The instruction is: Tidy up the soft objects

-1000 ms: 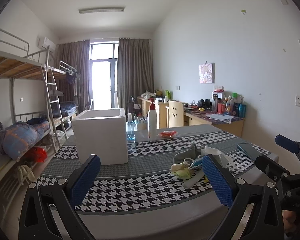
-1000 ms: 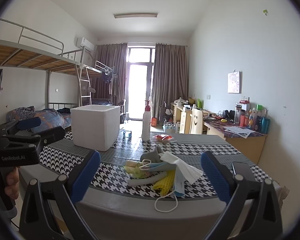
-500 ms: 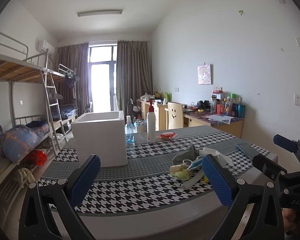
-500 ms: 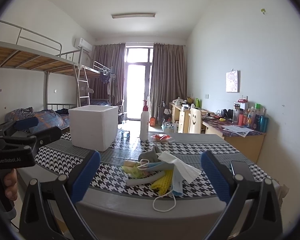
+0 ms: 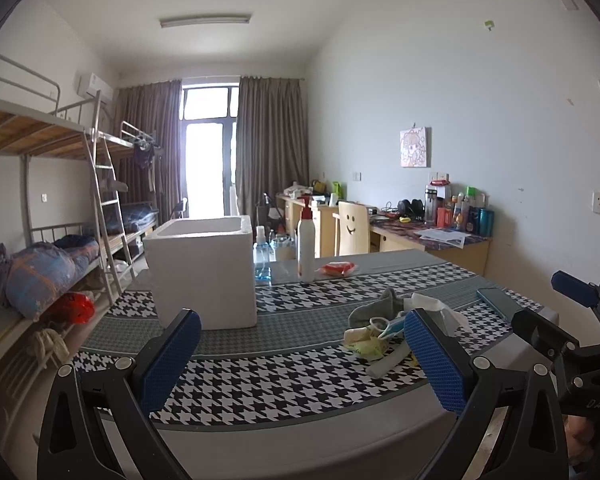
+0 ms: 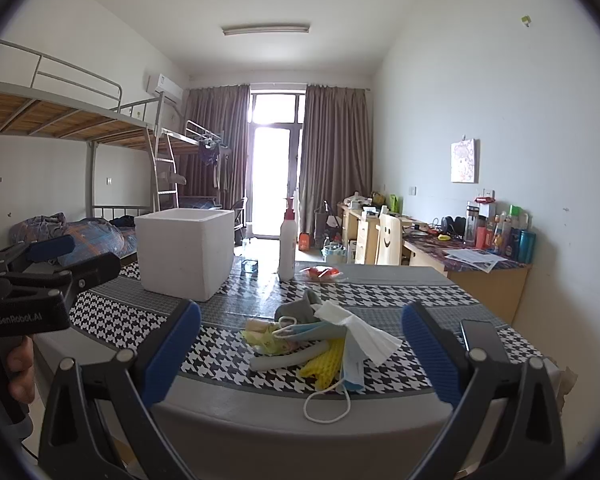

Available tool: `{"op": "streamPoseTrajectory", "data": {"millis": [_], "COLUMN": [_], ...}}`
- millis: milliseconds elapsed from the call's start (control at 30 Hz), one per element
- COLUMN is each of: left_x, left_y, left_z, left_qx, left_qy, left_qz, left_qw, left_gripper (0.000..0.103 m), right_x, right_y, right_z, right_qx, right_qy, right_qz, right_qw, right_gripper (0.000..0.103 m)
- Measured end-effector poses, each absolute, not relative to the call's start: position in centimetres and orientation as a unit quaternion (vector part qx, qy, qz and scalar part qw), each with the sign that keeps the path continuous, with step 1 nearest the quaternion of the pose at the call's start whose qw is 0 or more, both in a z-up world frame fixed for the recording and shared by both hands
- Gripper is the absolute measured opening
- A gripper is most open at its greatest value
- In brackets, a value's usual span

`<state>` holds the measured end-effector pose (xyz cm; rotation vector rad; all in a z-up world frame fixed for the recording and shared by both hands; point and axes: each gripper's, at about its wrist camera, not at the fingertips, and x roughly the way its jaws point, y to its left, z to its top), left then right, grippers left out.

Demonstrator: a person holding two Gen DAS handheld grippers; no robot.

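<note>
A pile of soft things (image 6: 320, 336) lies near the table's front edge: face masks, a grey cloth, yellow foam netting and a white foam tube. It also shows in the left wrist view (image 5: 392, 328). A white foam box (image 5: 204, 276) stands open-topped on the left of the table, also in the right wrist view (image 6: 184, 252). My left gripper (image 5: 300, 364) is open and empty, short of the table edge. My right gripper (image 6: 300, 352) is open and empty, in front of the pile.
The table (image 6: 380, 292) has a houndstooth cloth. A white pump bottle (image 6: 287, 248), a red packet (image 6: 320, 273) and a small blue bottle (image 5: 262, 264) stand at the back. A dark phone (image 6: 480, 336) lies right of the pile. Bunk beds stand left, desks right.
Both grippers have moved slightly closer to the table and stayed open. Nothing on the table has moved.
</note>
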<state>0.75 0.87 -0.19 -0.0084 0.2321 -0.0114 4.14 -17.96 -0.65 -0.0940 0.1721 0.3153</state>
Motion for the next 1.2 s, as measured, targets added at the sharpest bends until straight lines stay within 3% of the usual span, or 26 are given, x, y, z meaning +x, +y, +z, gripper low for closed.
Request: {"op": "streamPoseTrajectory", "data": {"millis": [1200], "left_x": [10.1], "left_y": [-0.3], "left_z": [-1.8], "left_qx": [0.004], "left_qy": [0.204], "left_qz": [-0.054], "left_qw": [0.978], "left_gripper": [0.102], "right_x": [11.6], "right_y": [-19.0], "right_z": [-2.3], "right_qx": [-0.045], "right_qy": [0.159], "right_qz": [0.133], "right_qw": [0.977], "right_gripper": [0.102]}}
